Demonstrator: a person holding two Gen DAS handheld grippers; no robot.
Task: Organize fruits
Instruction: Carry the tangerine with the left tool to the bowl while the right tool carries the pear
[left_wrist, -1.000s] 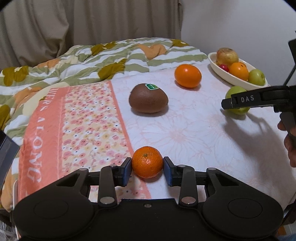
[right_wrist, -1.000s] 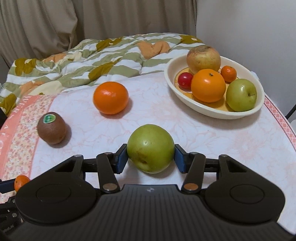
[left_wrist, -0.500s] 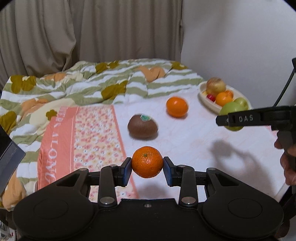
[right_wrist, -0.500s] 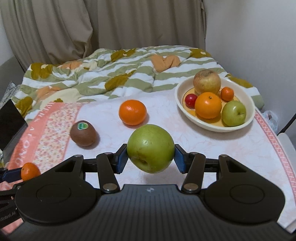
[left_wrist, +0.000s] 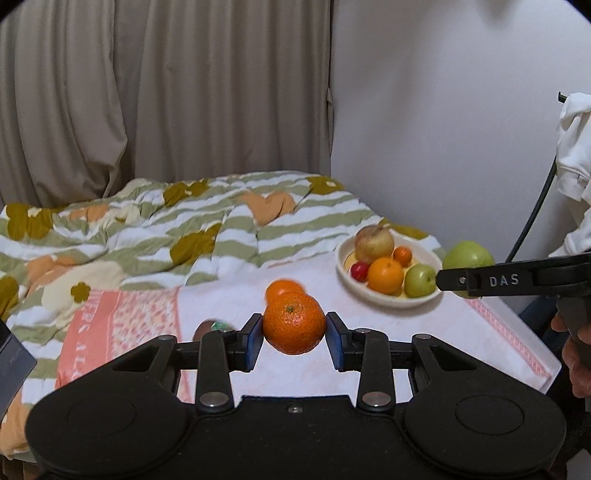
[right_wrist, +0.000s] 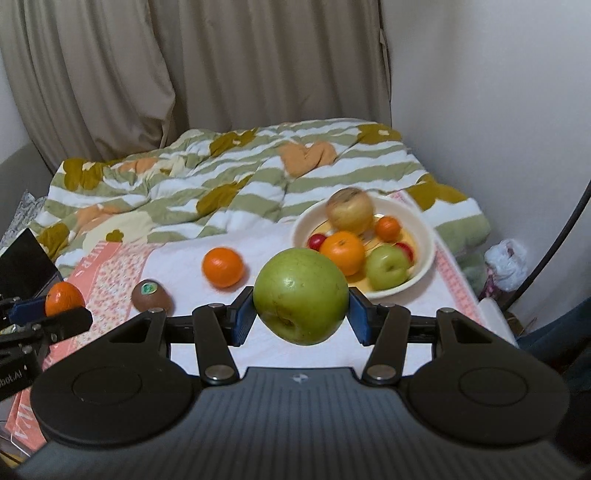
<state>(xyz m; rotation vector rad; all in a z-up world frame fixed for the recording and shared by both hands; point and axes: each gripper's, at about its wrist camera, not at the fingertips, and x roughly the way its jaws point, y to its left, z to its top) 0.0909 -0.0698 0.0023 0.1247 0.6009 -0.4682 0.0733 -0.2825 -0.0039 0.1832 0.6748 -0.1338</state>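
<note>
My left gripper (left_wrist: 294, 335) is shut on a small mandarin (left_wrist: 294, 322) and holds it high above the table. My right gripper (right_wrist: 301, 314) is shut on a large green apple (right_wrist: 301, 295), also lifted, near the white fruit bowl (right_wrist: 424, 258). The bowl (left_wrist: 384, 301) holds an orange, a green apple, a pale brown round fruit, a small mandarin and small red fruits. An orange (right_wrist: 222, 267) and a brown kiwi (right_wrist: 152, 295) with a green sticker lie on the tablecloth left of the bowl. In the left wrist view the kiwi (left_wrist: 207, 328) is mostly hidden behind my fingers.
A floral tablecloth (right_wrist: 207, 251) with a pink border covers the table. A striped green quilt (right_wrist: 236, 173) lies behind it, with curtains and a white wall beyond. A dark object (right_wrist: 26, 254) stands at the left edge. A black cable (left_wrist: 532, 218) hangs at the right.
Both grippers have risen with their fruit and pulled back from the table, so the table and bowl look smaller and lower. The right gripper has moved closer to the bowl.
</note>
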